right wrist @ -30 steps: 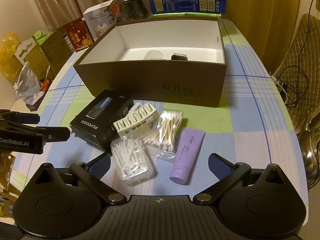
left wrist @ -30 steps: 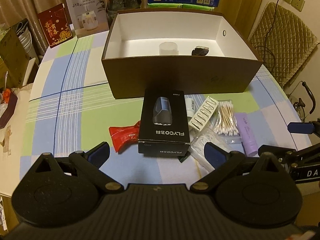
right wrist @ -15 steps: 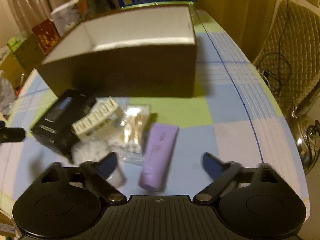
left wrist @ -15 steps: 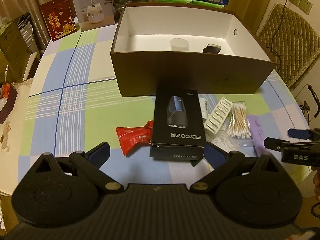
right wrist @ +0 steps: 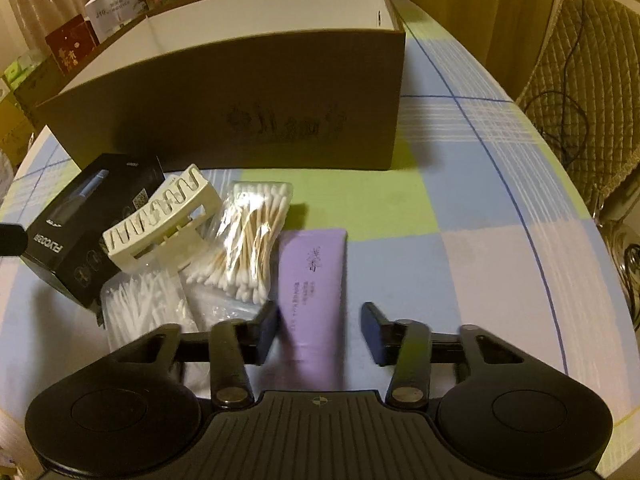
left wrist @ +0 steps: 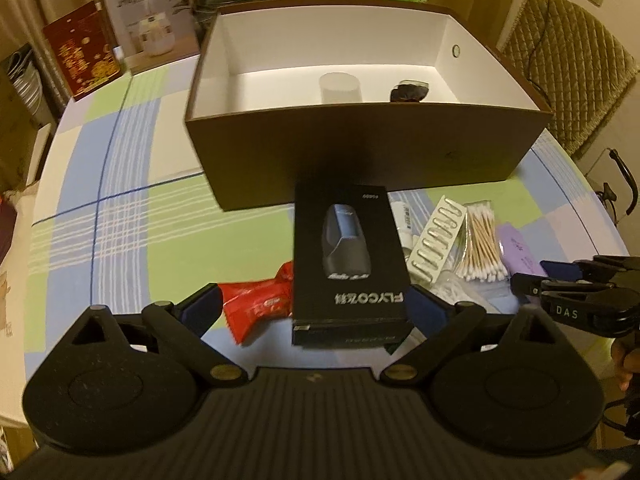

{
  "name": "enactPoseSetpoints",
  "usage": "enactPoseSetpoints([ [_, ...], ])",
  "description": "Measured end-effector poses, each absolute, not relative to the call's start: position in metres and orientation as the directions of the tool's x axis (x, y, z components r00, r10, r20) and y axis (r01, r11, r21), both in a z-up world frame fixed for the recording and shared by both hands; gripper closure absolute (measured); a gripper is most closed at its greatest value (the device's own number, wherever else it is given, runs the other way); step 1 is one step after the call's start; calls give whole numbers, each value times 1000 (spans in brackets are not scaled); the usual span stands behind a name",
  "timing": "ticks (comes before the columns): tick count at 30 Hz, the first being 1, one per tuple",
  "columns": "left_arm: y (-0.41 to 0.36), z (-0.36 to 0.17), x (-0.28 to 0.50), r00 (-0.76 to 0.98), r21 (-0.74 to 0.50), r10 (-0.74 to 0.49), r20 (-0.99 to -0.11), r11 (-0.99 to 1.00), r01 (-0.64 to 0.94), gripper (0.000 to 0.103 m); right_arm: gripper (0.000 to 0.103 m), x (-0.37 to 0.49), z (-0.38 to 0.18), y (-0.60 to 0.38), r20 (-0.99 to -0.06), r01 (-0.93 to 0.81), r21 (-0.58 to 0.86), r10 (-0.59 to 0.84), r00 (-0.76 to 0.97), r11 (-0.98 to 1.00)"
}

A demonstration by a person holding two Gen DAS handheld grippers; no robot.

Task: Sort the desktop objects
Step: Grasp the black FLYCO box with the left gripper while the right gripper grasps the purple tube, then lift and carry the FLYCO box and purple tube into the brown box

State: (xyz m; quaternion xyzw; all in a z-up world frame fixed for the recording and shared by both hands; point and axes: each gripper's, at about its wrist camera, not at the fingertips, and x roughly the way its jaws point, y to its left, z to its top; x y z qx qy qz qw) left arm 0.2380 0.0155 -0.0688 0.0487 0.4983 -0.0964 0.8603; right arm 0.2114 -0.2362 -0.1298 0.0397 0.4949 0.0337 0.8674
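Note:
A black FLYCO shaver box [left wrist: 350,264] lies in front of the open brown cardboard box [left wrist: 360,148]. My left gripper [left wrist: 316,310] is open, its fingers on either side of the shaver box's near end. A red packet [left wrist: 256,308] lies left of it. My right gripper [right wrist: 320,332] is open and straddles the near end of a purple tube [right wrist: 314,280]; the left pad is close to it, and I cannot tell whether it touches. The right gripper also shows in the left wrist view [left wrist: 536,278]. Cotton swabs [right wrist: 248,240], a white tray [right wrist: 160,216] and a swab case [right wrist: 140,312] lie left.
Inside the cardboard box stand a translucent cup [left wrist: 340,88] and a dark object [left wrist: 410,92]. Boxes [left wrist: 150,32] stand behind on the checked tablecloth. A padded chair [right wrist: 580,80] is to the right, past the table edge.
My right gripper moved forward and down over the purple tube and its fingers closed partway. My left gripper moved closer to the shaver box.

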Motion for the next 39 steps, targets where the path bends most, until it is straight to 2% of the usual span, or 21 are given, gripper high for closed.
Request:
enactPoseSetpoints([
  [13, -16, -90, 272, 438, 14, -132, -889, 949, 315, 11, 72, 210, -127, -284, -854, 125, 93, 15, 520, 988],
  [18, -25, -106, 288, 397, 15, -116, -910, 951, 310, 19, 72, 208, -125, -288, -853, 137, 91, 6, 522, 986],
  [22, -25, -112, 298, 383, -5, -124, -915, 955, 296, 20, 72, 207, -123, -291, -852, 143, 94, 5, 524, 985],
  [23, -25, -114, 301, 379, 2, -115, -918, 956, 295, 25, 72, 207, -123, -293, -851, 145, 95, 5, 524, 985],
  [39, -26, -129, 300, 381, 57, -79, -921, 941, 334, 27, 71, 211, -125, -293, -853, 106, 61, -3, 521, 993],
])
